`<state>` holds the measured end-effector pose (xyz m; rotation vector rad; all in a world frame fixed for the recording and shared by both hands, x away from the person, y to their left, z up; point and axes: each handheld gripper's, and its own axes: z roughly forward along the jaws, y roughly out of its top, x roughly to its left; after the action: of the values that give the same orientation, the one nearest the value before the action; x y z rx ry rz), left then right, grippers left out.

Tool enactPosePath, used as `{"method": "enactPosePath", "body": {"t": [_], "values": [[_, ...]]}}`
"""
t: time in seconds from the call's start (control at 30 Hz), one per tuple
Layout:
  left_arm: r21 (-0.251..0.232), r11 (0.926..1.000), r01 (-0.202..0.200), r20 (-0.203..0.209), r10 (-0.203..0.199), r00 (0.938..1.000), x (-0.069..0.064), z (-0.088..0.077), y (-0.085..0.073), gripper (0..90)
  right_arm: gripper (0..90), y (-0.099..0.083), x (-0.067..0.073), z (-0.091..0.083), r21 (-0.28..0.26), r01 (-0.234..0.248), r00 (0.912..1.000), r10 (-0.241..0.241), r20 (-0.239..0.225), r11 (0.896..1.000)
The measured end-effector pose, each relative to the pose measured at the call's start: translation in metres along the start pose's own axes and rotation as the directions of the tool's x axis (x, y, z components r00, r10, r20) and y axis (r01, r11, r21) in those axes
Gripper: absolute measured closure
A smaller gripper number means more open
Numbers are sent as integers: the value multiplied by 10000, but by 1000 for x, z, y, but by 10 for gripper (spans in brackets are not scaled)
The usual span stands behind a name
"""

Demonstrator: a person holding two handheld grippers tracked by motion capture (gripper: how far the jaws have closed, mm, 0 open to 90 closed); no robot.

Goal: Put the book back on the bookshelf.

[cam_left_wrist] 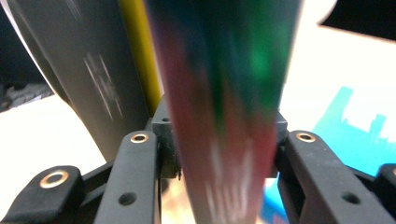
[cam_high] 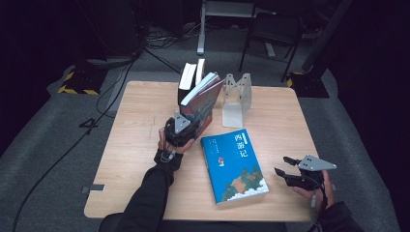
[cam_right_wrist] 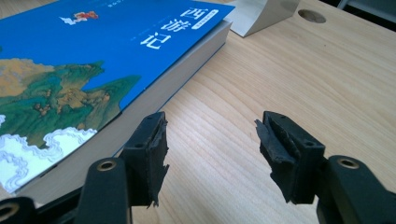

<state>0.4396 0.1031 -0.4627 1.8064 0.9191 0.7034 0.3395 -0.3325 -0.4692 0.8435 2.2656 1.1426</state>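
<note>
The left gripper (cam_high: 186, 126) points away from the person, its jaws closed about something between them. The right gripper (cam_high: 286, 166) hovers low, aimed leftward, jaws apart with nothing between. Both forearms wear dark sleeves.

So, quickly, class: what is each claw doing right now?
Left claw: closed on the colourful book, which leans on the upright books.
Right claw: open, holding nothing, beside the blue book.
</note>
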Motion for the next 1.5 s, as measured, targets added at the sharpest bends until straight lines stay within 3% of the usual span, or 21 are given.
{"method": "enactPosePath", "body": {"t": [0.07,0.23,0.4,0.7,1.07,1.5], "values": [[148,9987,478,104,-479,9988,0,2,-4,695,413,-1,0,0,45,-21,10000,21,-20,10000],[158,9986,511,-312,-506,9982,-8,10,0,739,413,-1,2,2,89,17,10000,-16,-64,10000],[147,9959,889,-750,-876,9933,-21,31,10,741,416,-3,2,5,211,62,9999,-60,-94,9998],[135,9910,1329,-966,-1310,9867,-34,59,23,740,416,-4,0,4,163,-18,10000,19,-42,9999],[194,9862,1643,-1241,-1607,9792,-39,82,35,737,418,-4,-1,5,197,3,10000,-2,-54,9998],[312,9859,1644,-1548,-1578,9753,-44,107,48,725,419,-5,-4,4,160,-54,10000,54,24,9999]]}}
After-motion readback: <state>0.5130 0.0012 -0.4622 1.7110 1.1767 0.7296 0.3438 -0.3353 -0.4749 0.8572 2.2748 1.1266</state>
